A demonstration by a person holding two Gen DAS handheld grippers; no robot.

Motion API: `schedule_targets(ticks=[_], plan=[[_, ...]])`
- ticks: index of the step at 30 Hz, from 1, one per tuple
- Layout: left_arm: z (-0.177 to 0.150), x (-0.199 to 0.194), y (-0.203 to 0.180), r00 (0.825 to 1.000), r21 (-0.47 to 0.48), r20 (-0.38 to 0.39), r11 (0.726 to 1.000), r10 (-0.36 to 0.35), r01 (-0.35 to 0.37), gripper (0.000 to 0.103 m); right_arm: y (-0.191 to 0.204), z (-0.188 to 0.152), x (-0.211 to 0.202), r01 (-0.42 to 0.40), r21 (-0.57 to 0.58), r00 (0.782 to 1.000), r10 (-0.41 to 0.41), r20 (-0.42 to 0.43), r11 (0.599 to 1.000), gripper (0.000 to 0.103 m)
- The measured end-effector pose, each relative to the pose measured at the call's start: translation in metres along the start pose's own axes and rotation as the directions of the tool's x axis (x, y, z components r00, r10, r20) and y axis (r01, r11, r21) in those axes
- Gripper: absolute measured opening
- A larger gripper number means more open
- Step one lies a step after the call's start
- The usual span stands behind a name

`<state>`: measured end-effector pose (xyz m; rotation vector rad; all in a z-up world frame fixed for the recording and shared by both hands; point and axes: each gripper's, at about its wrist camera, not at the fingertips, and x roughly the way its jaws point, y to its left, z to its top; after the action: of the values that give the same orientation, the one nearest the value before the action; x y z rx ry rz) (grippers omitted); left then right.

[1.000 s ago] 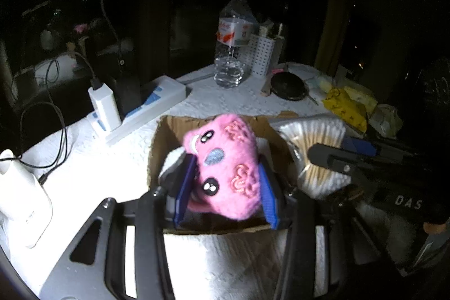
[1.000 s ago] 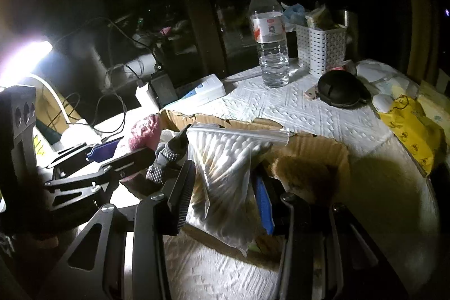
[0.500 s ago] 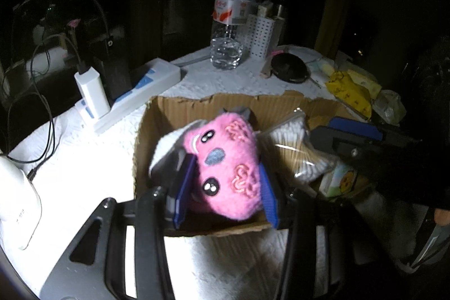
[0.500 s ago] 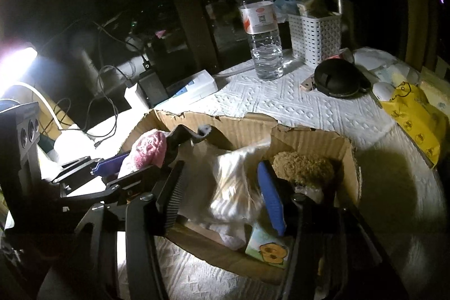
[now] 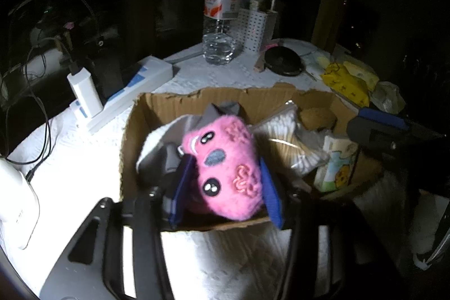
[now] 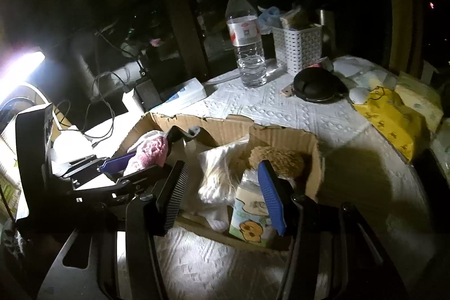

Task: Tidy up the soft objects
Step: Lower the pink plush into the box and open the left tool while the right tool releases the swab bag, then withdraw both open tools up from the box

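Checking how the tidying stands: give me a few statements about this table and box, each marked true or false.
1. The fluffy pink plush toy is between the left gripper's fingers. True; its jaws have just been opening.
2. The clear plastic water bottle lies on its side. False: it stands upright.
3. The right gripper grips the clear bag of cotton swabs. False: its jaws have just been opening and grip nothing; the bag lies in the torn cardboard box.
4. The yellow printed pack lies outside the box. True.
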<state>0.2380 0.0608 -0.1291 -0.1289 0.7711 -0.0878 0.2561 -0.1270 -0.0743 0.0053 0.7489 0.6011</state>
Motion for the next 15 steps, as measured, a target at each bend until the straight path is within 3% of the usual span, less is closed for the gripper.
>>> schedule_targets(ticks=[15], plan=[[0.002,-0.03,-0.022,0.999,0.037,0.047,0.999,0.001,-0.003,0.054,-0.003,-0.007,-0.043,0.029,-0.003,0.999,-0.029,0.042,1.0,0.055]])
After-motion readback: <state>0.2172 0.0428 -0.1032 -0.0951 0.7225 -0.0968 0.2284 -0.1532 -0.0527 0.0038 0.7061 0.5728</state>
